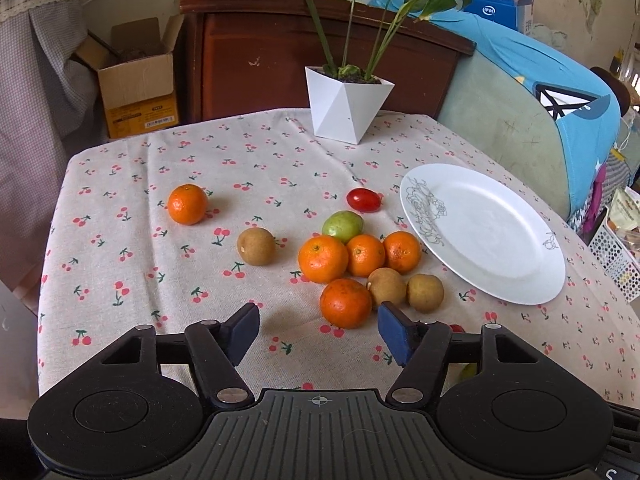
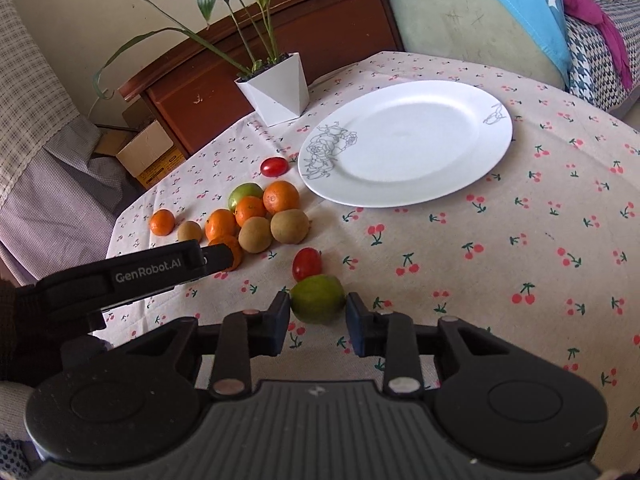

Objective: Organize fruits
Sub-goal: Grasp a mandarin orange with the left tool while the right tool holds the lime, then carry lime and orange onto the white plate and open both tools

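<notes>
A cluster of oranges [image 1: 323, 259], brown fruits [image 1: 386, 287], a green fruit [image 1: 343, 226] and a red tomato [image 1: 363, 199] lies left of the empty white plate [image 1: 484, 236]. One orange [image 1: 187, 204] and one brown fruit [image 1: 256, 246] lie apart to the left. My left gripper [image 1: 318, 330] is open, just short of the nearest orange [image 1: 345, 303]. My right gripper [image 2: 318, 322] is open with its pads on either side of a green fruit [image 2: 318, 298] on the cloth; a red tomato [image 2: 307, 264] lies just beyond. The plate shows in the right wrist view [image 2: 408, 144].
A white pot with a plant [image 1: 345, 106] stands at the table's far edge. A wooden cabinet [image 1: 304, 52] and a cardboard box [image 1: 138, 80] are behind the table. A sofa with blue cloth [image 1: 532, 100] is at the right. The left gripper's body [image 2: 132, 276] crosses the right wrist view.
</notes>
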Available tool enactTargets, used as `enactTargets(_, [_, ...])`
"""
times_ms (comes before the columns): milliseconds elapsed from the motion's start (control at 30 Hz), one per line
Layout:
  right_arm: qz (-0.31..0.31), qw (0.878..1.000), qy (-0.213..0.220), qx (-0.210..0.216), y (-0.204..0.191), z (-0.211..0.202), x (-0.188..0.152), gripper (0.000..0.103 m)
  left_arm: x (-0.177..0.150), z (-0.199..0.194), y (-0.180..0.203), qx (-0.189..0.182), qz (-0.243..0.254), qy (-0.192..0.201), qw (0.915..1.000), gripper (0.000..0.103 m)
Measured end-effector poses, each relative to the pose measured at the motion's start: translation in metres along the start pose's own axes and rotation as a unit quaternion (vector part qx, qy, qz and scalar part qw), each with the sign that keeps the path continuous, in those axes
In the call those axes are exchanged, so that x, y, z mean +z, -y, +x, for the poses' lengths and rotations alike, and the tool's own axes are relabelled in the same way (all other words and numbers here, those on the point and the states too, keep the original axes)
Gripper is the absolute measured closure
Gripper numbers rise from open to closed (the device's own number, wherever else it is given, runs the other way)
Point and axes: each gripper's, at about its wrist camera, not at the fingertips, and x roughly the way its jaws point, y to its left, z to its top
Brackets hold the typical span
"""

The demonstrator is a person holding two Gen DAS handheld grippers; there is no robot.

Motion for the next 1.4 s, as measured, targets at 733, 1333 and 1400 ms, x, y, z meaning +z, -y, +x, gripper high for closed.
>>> enactTargets(733, [0.0,1.0,-0.011,0.007,0.0,0.004,-0.002,0.074,-0.004,0.007,0.007,-0.03,0.021,0.005,0.9993,0.075])
enactTargets(1333, [-0.016,1.0,-0.001,0.002,-0.001,0.006,0.0,0.063,-0.007,-0.001,0.009,-0.024,0.02,0.003,0.9995,0.075])
enactTargets(1400, [-0.021,1.0,0.005,0.0,-0.001,0.007,-0.001,0.062,-0.006,-0.001,0.009,-0.024,0.02,0.004,0.9995,0.075])
